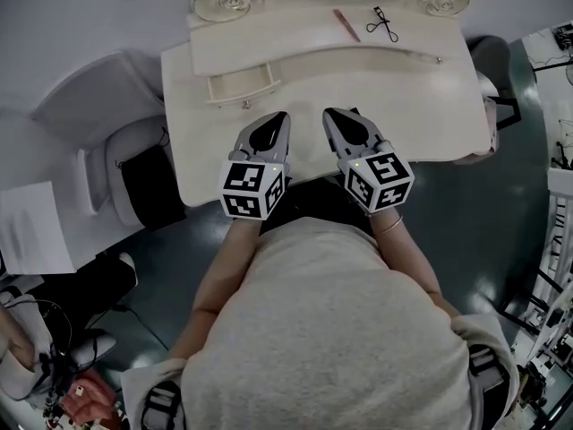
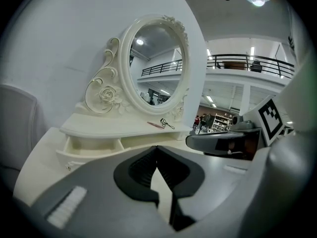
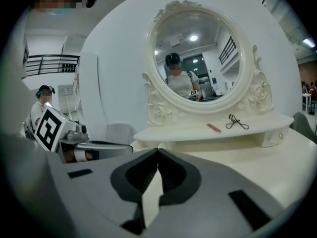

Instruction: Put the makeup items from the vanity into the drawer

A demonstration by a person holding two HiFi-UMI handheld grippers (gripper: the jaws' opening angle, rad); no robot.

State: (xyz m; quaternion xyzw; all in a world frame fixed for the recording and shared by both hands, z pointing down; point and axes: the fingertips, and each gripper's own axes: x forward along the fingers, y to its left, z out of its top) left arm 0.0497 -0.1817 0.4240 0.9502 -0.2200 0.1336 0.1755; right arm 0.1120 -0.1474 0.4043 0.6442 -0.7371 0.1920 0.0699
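two makeup items are in sight, and neither is in the drawer (image 1: 240, 83) yet: a pink stick (image 1: 346, 25) and an eyelash curler (image 1: 383, 25) lie near each other, not touching, on the raised shelf (image 1: 269, 34) at the back of the bench (image 1: 403, 88), just under the mirror (image 2: 156, 63) frame and toward its right end. the drawer sits below the left part of that shelf and is pulled out, so that step looks done. what shows of its inside from the head view is pale and bare, though its depth is not fully visible.

the left claw (image 1: 281, 119) and the right claw (image 1: 331, 115) hang side by side over the near edge of the bench, well apart from both items. each claw's own view shows its jaws brought together at the tips with nothing between them, so both are empty.

by my reading the task is at its very start, or between moves: the whole of the moving is left. each item has to be reached across the bench, picked up from the shelf and carried left to the open drawer. the right claw is the nearer one to both items, and it would have to open before it can take either.
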